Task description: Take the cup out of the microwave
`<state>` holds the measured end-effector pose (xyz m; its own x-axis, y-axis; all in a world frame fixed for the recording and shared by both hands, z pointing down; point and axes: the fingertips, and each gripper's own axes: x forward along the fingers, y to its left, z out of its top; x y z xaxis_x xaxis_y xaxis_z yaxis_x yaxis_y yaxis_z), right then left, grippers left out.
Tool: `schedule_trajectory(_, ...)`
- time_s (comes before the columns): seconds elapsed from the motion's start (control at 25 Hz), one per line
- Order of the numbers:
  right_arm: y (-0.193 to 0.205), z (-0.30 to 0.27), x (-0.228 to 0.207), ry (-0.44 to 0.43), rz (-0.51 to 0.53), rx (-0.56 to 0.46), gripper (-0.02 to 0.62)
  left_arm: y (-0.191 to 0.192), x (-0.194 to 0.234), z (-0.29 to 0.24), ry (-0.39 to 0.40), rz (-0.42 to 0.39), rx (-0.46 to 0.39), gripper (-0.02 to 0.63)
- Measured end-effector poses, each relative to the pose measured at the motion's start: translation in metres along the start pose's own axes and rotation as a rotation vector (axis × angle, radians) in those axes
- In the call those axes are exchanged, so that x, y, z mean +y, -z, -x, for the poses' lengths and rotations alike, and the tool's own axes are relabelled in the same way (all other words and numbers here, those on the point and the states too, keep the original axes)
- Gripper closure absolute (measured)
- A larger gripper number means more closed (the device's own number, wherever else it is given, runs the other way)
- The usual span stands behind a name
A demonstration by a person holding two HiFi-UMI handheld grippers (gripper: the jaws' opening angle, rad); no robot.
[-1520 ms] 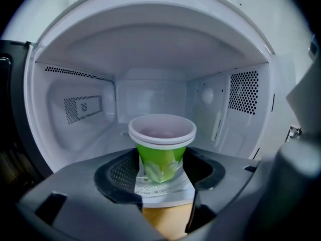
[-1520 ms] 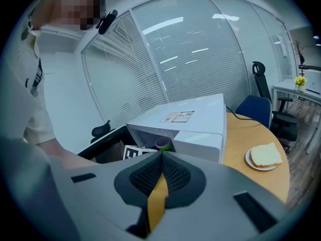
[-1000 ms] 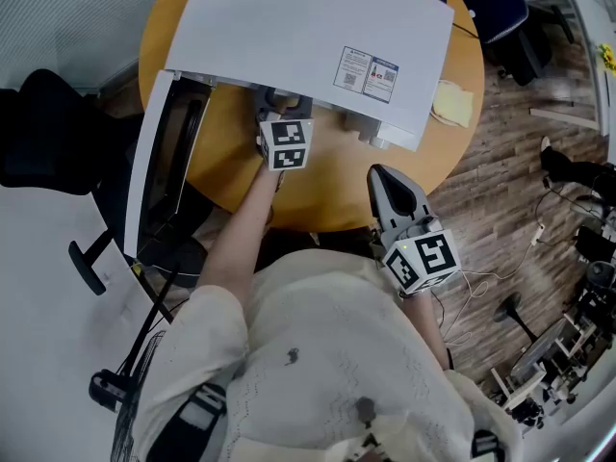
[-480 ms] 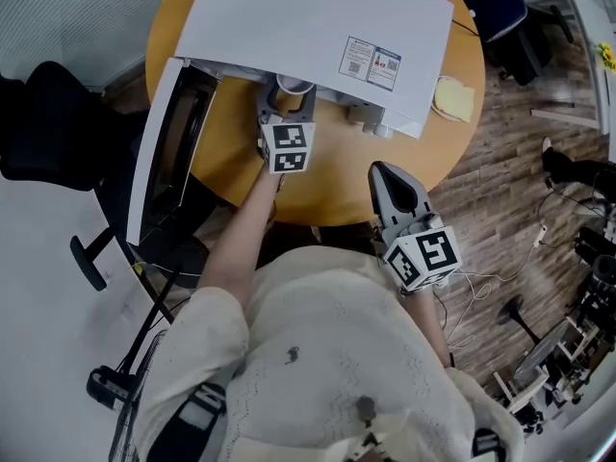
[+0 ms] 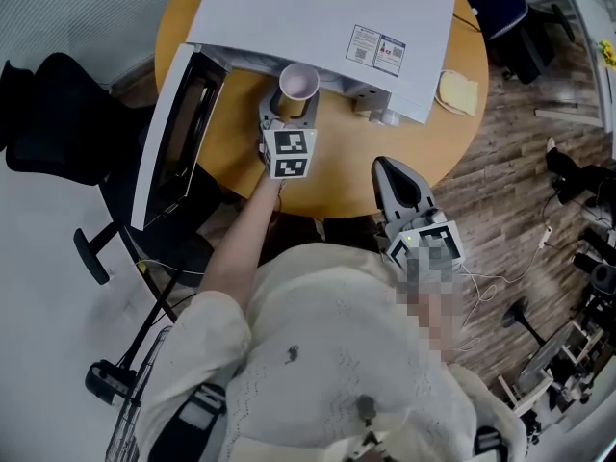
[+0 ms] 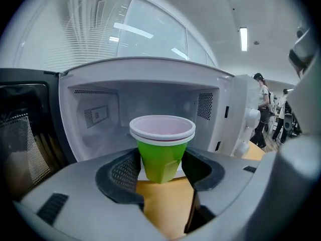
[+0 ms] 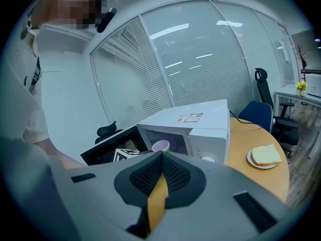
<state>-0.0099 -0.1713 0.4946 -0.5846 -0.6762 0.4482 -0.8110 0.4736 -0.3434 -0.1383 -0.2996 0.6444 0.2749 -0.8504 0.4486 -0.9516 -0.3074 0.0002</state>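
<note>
Cup (image 6: 161, 144) upright, long axis vertical, gripped by its green wall in the left tongs (image 6: 161, 170), just outside the microwave (image 5: 318, 17) mouth, about mid-bench (image 5: 337, 176). Right tongs (image 7: 159, 157) pinched shut on nothing, back at the near edge, the farther hand. From the head view, only the rim from above; from the left gripper view, pads (image 6: 123, 169) on both sides of the cup, open cavity behind.

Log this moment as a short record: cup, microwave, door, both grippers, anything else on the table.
cup: green, pale rim, upright, just outside the microwave's opening
microwave: white, on the round wooden table
door: swung open
left gripper: shut on cup, one jaw each side
right gripper: shut, empty, back at the table's near edge
also there: bread on a plate, beside the microwave
</note>
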Motion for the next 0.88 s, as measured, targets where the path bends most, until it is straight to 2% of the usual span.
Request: schedule_trajectory(0.88,0.020,0.014,0.037,0.007,0.035,-0.027,0.588,0.004,-0.020,0.111,0.072,-0.015,-0.033,0.327)
